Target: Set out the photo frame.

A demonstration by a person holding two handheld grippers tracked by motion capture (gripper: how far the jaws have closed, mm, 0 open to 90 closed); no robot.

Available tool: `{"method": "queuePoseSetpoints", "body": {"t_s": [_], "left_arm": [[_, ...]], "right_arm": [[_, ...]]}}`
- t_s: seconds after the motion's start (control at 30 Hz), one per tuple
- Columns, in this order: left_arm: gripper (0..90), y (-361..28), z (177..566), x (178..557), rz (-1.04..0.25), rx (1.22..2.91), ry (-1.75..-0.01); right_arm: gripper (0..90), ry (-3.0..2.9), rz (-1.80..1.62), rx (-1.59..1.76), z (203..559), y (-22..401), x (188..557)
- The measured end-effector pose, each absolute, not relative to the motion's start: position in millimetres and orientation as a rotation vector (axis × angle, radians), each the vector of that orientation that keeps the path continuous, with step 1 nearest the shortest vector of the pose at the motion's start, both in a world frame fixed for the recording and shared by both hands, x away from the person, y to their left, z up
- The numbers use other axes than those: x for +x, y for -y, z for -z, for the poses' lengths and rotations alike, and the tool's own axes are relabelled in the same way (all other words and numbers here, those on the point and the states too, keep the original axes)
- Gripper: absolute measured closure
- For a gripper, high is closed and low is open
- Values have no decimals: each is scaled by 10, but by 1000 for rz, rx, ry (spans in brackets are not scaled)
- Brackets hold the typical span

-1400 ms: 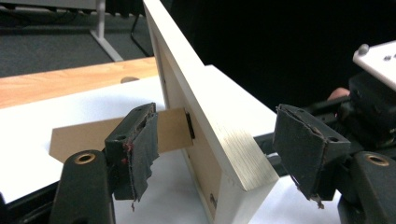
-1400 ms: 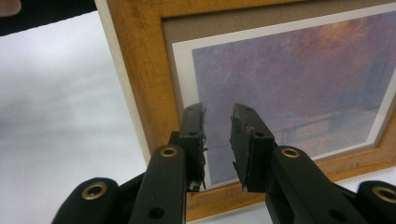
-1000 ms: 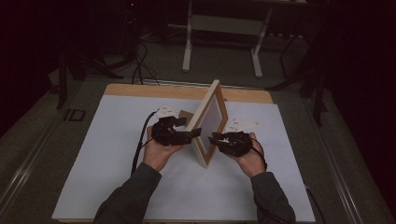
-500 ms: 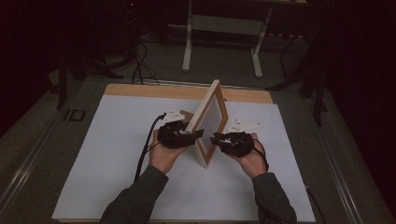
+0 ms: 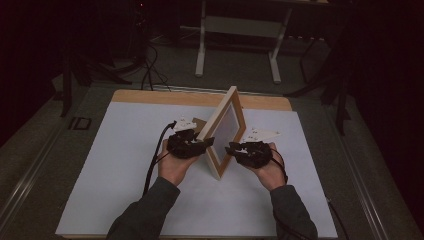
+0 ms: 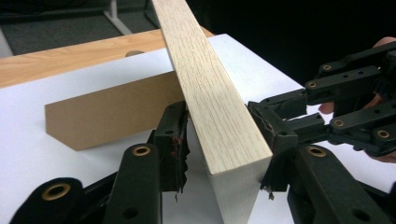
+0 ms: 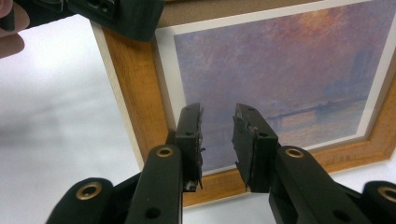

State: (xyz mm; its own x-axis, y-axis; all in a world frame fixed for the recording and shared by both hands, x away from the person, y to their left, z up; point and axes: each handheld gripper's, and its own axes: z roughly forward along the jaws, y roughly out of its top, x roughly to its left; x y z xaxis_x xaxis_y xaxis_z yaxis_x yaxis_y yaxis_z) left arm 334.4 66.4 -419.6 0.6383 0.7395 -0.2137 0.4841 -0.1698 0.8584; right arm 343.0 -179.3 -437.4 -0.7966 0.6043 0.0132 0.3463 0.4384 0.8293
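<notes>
— High view first: where's the picture frame [image 5: 226, 131]?
— Standing on edge mid-table on the white sheet [image 5: 120, 160], its cardboard stand [image 6: 107, 112] behind.
— Left gripper [image 6: 224, 140]?
— Jaws have just been closing; they now clasp the frame's wooden edge.
— Right gripper [image 7: 217, 140]?
— Parted, empty, facing the print.

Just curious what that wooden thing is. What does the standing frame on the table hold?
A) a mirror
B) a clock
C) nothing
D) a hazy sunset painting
D: the right gripper view shows the picture frame around a purple-and-orange sunset print.
</notes>
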Motion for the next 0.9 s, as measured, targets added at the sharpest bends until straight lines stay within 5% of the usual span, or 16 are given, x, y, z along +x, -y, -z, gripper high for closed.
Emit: {"method": "queuePoseSetpoints", "body": {"t_s": [0.9], "left_arm": [[696, -936, 4175, 3452, -245, 1820, -1002]], "right_arm": [[717, -2393, -1288, 827, 4375, 1816, 3443]]}}
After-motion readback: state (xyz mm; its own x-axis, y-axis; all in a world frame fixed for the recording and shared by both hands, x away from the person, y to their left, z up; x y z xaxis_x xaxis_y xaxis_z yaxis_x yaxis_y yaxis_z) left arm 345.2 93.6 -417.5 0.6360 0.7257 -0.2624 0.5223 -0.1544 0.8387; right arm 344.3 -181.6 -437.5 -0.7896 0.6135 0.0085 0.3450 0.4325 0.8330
